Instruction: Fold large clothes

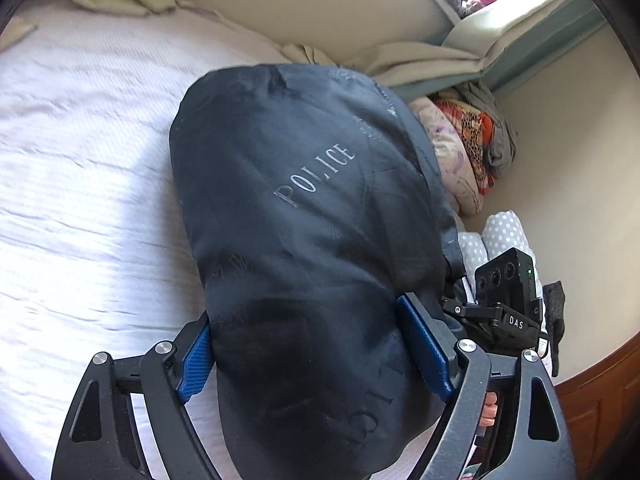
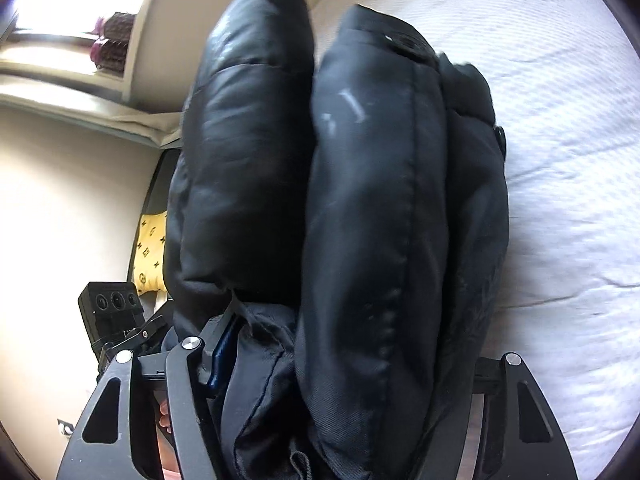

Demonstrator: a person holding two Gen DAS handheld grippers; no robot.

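A white-sheeted bed (image 1: 72, 168) beside cream walls and a bright window ledge (image 1: 516, 12): your folded dark jacket (image 1: 304, 208) lies on it, long axis running away from you. Both your left gripper (image 1: 308, 348) and right gripper (image 2: 344, 360) straddle its near end, blue pads pressing the padding.

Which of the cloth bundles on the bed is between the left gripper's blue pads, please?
The dark jacket printed POLICE; the floral bundle and polka-dot cloth lie beyond it.
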